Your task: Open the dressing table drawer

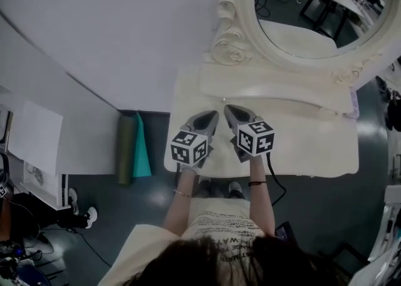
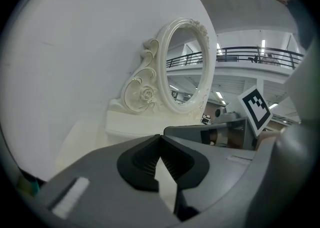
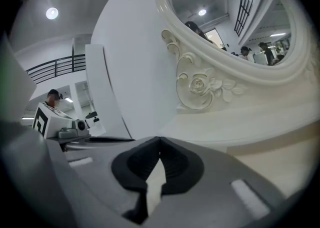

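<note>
cream-white carved dressing table [image 1: 313, 153] stands against the wall, its small-knobbed drawer [image 1: 223, 99] shut below the oval mirror [image 1: 313, 21]. i note my left gripper [image 1: 214, 114] and right gripper [image 1: 227, 108] just before it, jaws together, empty.

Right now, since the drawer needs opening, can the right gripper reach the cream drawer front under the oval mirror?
Probably yes: the right gripper, jaws shut, points at the cream drawer front close ahead; nothing stands between them.
</note>
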Tool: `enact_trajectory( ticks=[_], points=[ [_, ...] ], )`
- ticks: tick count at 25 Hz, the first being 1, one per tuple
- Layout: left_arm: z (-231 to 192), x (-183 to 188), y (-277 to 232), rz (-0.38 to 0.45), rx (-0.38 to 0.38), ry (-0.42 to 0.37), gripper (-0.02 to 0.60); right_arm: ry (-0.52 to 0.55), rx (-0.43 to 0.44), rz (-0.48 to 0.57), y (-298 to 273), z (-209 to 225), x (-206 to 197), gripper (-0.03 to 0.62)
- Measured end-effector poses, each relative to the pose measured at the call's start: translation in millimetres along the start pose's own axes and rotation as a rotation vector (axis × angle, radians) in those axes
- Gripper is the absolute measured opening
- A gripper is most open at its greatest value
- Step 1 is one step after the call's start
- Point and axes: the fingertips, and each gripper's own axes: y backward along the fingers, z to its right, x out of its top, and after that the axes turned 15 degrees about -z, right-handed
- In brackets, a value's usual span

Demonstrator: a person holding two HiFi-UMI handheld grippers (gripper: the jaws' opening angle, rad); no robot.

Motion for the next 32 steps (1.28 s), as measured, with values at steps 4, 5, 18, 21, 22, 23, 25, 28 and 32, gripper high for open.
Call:
enact_trajectory(
  ticks=[4, 5, 18, 21, 22, 23, 25, 28, 32],
  points=[
    [-5.1, -6.0, -4.8, -0.039, -0.048, -0.018, -0.002, -0.042, -0.038, 0.003, -6.6, 3.0, -4.0, 0.003],
    [-6.2, -7.5, -5.2, -0.048, -0.057, -0.022, -0.002, -0.049, -0.048, 0.004, -8.0, 3.1, -4.5, 0.003],
    [-12.3, -23.7, -25.2, -0.118, -0.084, 0.005, -0.002, -0.130, -0.115, -0.073, -30.8, 26.9, -22.5, 0.003],
    [-14.0, -26.1, -29.2, -0.122, -0.074, 0.028, -0.002, -0.137, -0.116, -0.104, -36.6, 30.9, -26.5, 0.003],
    [-15.0, -25.5, -30.7, -0.122, -0.070, 0.032, -0.002, -0.140, -0.114, -0.110, -38.7, 32.5, -26.9, 0.003],
    [-15.2, -26.1, -32.1, -0.125, -0.067, 0.031, -0.002, -0.148, -0.113, -0.114, -40.4, 34.6, -28.0, 0.003],
    [-15.8, -29.6, -35.1, -0.133, -0.062, 0.032, -0.002, -0.171, -0.121, -0.121, -42.0, 40.1, -32.1, 0.003],
    [-24.4, -30.1, -38.2, -0.133, -0.052, 0.049, -0.002, -0.189, -0.160, -0.125, -45.2, 49.9, -33.3, 0.003],
    [-34.0, -32.9, -39.6, -0.151, -0.047, 0.062, -0.002, -0.213, -0.165, -0.148, -54.0, 51.3, -38.0, 0.025]
  ],
)
